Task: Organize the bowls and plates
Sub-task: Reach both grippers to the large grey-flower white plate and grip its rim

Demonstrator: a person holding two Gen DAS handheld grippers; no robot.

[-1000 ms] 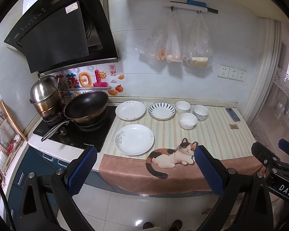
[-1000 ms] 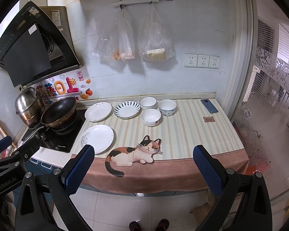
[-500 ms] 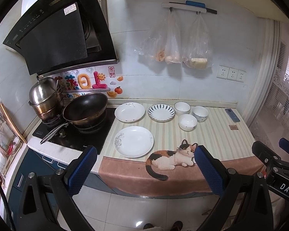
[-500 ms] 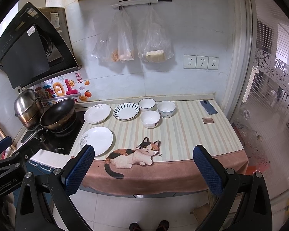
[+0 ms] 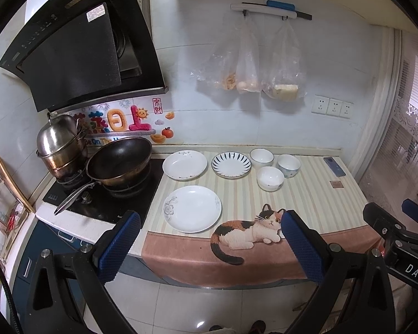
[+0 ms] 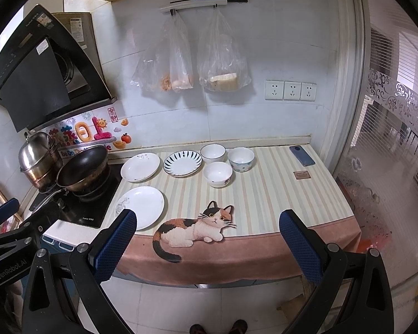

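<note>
Feet (image 6: 218, 327) clearer right view; both grippers open.

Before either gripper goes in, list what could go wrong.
1. The front plate lies flat near the counter edge; a shallow pinch could slide it off.
2. The three bowls sit tightly clustered, so open fingers may knock a neighbor.
3. The wok handle juts toward the left gripper.

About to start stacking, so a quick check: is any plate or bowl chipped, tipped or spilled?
Nothing stands out. Three plates and three bowls sit upright and apart on the striped cloth; chips would be too small to tell. Both tools are open and hold nothing.
</note>
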